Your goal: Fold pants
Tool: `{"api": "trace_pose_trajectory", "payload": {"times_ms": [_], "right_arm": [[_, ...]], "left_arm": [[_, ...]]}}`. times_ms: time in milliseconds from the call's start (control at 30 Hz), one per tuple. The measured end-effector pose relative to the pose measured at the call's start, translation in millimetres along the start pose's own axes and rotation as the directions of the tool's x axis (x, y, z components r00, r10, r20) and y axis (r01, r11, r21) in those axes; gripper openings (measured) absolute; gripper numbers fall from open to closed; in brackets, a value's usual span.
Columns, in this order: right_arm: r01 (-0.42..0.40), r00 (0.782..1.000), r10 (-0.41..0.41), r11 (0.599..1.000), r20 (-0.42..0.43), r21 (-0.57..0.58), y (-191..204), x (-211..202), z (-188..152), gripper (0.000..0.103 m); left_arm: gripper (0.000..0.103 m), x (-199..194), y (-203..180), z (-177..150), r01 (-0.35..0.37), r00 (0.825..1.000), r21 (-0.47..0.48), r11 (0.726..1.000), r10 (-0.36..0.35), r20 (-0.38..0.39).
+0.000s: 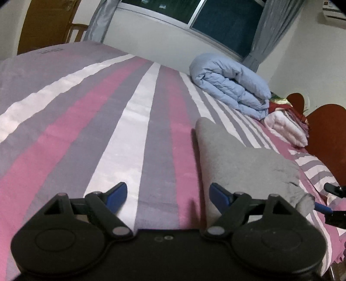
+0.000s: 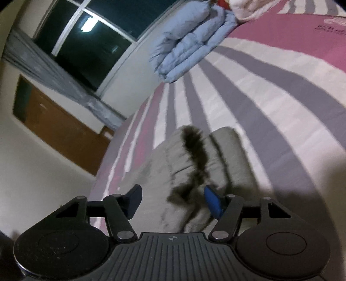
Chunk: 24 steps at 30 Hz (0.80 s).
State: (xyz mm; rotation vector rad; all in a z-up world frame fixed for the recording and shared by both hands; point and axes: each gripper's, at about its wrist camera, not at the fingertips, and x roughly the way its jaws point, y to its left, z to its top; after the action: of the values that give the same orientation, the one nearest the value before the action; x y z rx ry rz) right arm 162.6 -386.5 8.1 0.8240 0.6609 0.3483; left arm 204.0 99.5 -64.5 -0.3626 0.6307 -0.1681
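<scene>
Bed (image 1: 121, 121) taken as ref. Folded pants (image 1: 244, 164) lie on bed, near its headboard (image 1: 326, 134) end. Rolled duvet (image 1: 229, 86) on bed beyond pants, twd window (image 1: 194, 13) wall. Folded blanket stack (image 1: 285, 127) on bed betw. duvet and headboard. Door (image 1: 45, 23) past bed's far corner, opp. headboard.

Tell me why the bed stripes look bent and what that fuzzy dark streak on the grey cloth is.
Both wrist views use fisheye lenses, so the straight stripes of the bedsheet fan out and curve. In the right wrist view the streak on the grey pants looks like a blurred shadow, though I can't tell what casts it; the edges there smear. The dark window suggests indoor lighting.
</scene>
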Motion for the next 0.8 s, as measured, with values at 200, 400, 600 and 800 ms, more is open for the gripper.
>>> {"api": "trace_pose_trajectory", "payload": {"times_ms": [200, 400, 600, 800], "right_arm": [[0.021, 0.998, -0.018, 0.999, -0.062, 0.040, -2, 23, -7, 0.055], [-0.006, 0.996, 0.020, 0.989, -0.092, 0.149, -20, 50, 1, 0.052], [-0.003, 0.987, 0.024, 0.992, -0.160, 0.129, -21, 74, 11, 0.021], [-0.148, 0.988, 0.151, 0.980, -0.016, 0.137, -18, 39, 29, 0.018]], "left_arm": [[0.077, 9, 10, 6, -0.006, 1.000, -0.036, 0.999, 0.006, 0.011], [0.079, 18, 13, 2, -0.039, 0.999, -0.030, 0.999, 0.039, 0.000], [0.082, 21, 13, 1, -0.028, 1.000, -0.041, 0.999, 0.028, -0.001], [0.082, 22, 7, -3, -0.037, 0.999, -0.004, 0.999, 0.036, -0.005]]}}
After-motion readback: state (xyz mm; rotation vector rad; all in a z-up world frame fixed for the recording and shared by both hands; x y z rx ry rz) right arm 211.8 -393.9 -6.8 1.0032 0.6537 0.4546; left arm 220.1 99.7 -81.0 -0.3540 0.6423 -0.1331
